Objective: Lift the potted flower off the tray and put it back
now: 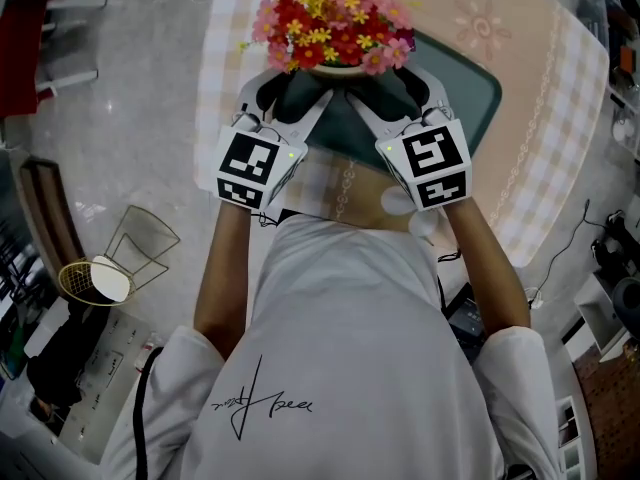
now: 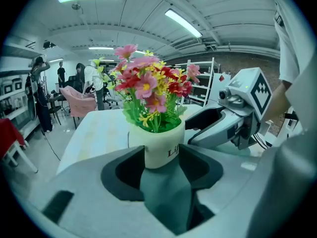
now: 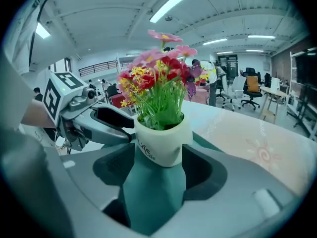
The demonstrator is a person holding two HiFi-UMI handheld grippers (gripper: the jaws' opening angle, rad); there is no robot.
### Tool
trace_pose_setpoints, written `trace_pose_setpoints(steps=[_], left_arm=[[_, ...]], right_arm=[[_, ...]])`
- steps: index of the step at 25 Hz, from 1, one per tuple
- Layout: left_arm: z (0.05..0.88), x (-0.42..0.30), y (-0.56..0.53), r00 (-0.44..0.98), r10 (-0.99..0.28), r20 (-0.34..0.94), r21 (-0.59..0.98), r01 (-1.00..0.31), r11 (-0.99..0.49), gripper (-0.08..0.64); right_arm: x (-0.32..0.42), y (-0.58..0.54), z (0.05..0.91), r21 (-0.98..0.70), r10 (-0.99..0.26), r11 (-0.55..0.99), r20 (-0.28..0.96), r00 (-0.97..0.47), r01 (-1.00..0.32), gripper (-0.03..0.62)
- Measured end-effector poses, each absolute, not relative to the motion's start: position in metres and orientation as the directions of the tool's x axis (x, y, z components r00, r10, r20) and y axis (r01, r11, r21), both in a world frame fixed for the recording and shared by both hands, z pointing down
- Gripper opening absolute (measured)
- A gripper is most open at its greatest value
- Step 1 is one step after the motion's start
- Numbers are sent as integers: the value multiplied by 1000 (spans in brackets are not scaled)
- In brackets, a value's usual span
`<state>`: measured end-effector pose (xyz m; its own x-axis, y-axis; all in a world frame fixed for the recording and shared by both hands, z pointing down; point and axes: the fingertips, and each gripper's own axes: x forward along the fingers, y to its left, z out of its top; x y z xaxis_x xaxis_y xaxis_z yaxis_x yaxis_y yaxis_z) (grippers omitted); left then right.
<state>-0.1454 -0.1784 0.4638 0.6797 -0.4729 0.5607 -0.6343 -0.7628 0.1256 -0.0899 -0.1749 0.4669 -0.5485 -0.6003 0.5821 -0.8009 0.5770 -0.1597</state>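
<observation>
A white pot [image 1: 338, 69] of red, pink and yellow flowers [image 1: 335, 18] stands on a dark teal tray [image 1: 470, 93]. My left gripper [image 1: 295, 86] comes at it from the near left and my right gripper [image 1: 390, 86] from the near right. In the left gripper view the pot [image 2: 161, 148] sits between that gripper's dark pads [image 2: 124, 170], on the tray [image 2: 166, 197]. The right gripper view shows the same: the pot [image 3: 161, 143] between the pads [image 3: 205, 170]. Both pairs of pad tips flank the pot's lower wall closely, with no visible squeeze. Both grippers are open.
The tray lies on a table with a checked pink cloth [image 1: 560, 88]. A wire stool and basket [image 1: 140, 253] stand on the floor at left. People, chairs and shelves [image 2: 86, 90] fill the room's far side.
</observation>
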Motion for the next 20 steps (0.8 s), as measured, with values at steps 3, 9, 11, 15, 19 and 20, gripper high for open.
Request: trace_pose_setpoints(steps=[3,9,11,15,19,20], left_arm=[[461,-145,-174,673,-483,561,120,-643,-756,206],[452,-149,-164,647,-516,561,126,-683,-719,173],[448,-147,-160,647,-520,557,120,-683,-721,172],[440,-142,-152,650,-531,544,128,-690,-713,160],[431,-132,-139,665,-532,524,147,-686,-713,151],[428,-131,-136,664,-533,524,142,-685,-714,150]], right_arm=[[-89,-173,461,-151,-607,584,570,-553,-797,281],[-81,-165,445,-160,-633,578,531,-563,-800,229],[-78,-163,441,-159,-635,579,526,-565,-799,227],[-75,-156,435,-148,-640,585,519,-566,-797,213],[-73,-143,427,-133,-639,600,514,-572,-789,199],[-73,-140,426,-127,-638,605,513,-574,-786,198]])
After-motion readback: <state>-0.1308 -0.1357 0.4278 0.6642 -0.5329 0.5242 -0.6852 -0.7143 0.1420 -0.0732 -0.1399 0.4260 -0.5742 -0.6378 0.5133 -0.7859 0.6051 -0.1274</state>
